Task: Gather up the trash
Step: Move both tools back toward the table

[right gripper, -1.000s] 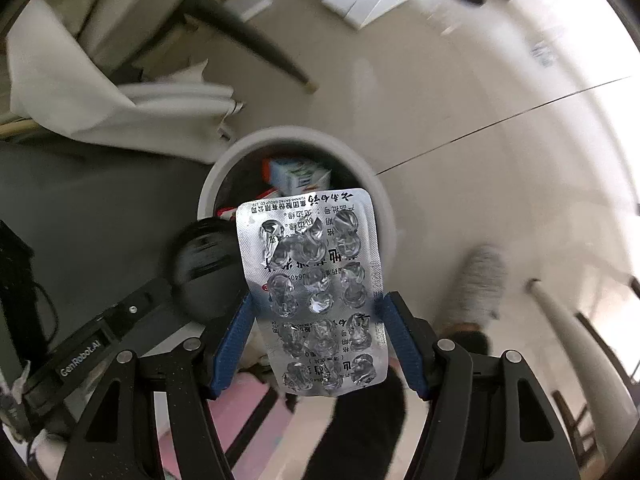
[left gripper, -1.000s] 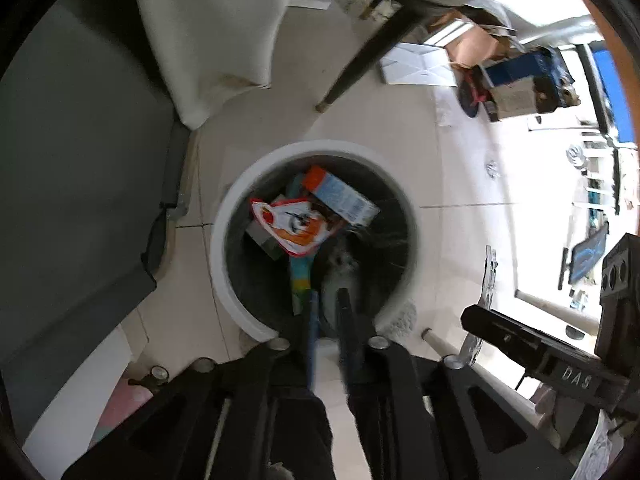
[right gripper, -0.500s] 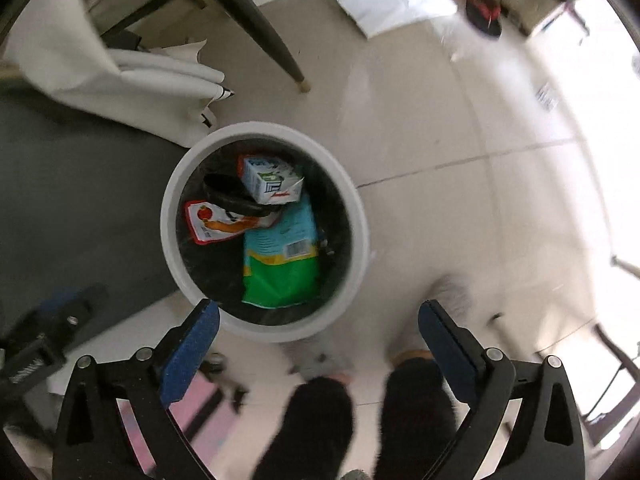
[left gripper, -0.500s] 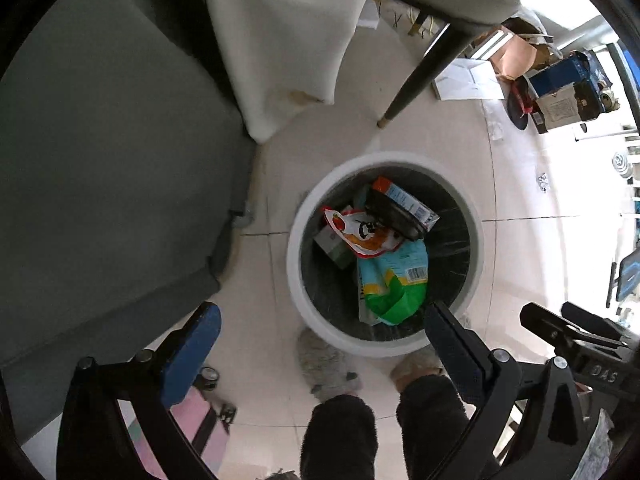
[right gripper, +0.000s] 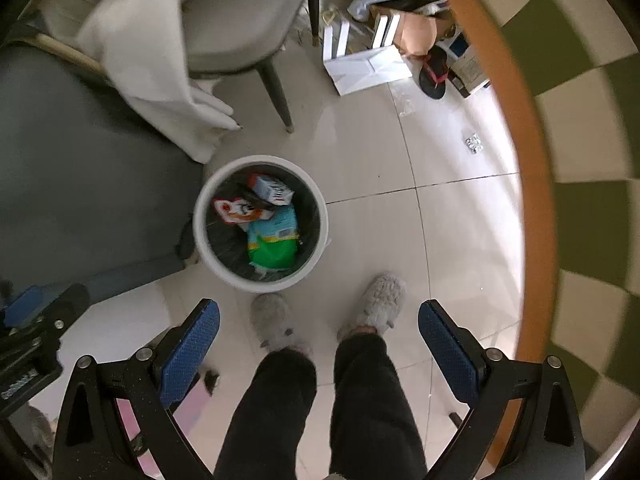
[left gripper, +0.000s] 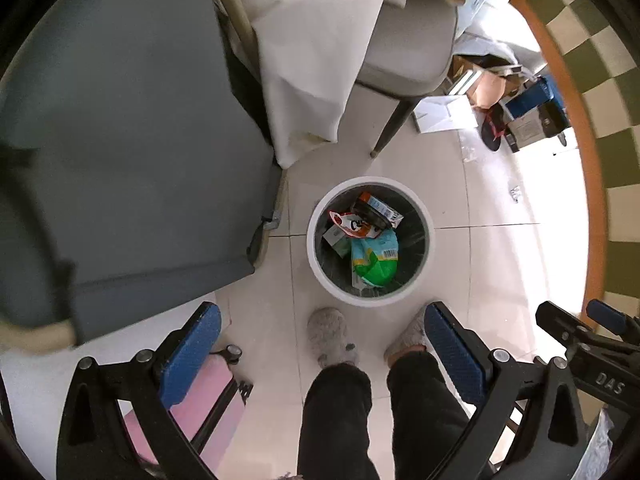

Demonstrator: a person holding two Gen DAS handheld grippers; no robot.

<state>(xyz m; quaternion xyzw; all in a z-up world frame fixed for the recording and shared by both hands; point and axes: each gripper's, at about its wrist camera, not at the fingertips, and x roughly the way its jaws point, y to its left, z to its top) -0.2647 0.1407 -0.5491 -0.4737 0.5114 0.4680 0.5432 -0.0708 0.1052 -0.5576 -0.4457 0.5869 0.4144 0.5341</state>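
Observation:
A round white trash bin (left gripper: 320, 216) stands on the tiled floor; it also shows in the right wrist view (right gripper: 200, 240). Inside lie a green and blue bag (left gripper: 376, 258), a red and white wrapper (left gripper: 354, 224) and a small carton (right gripper: 272, 190). My left gripper (left gripper: 322, 354) is open and empty, high above the bin. My right gripper (right gripper: 318, 350) is open and empty, also high above it. A small silver blister piece (right gripper: 474, 144) lies on the floor to the right.
A grey sofa (left gripper: 120, 140) is at the left. A chair draped with white cloth (left gripper: 320, 48) stands behind the bin. Boxes and clutter (left gripper: 512, 108) sit at the back right. A round checkered table edge (right gripper: 532, 160) curves at the right. The person's legs and slippers (left gripper: 332, 336) are below.
One second ago my right gripper held a blister pack and my left was shut over the bin. Both have opened and risen; the bin looks smaller and farther.

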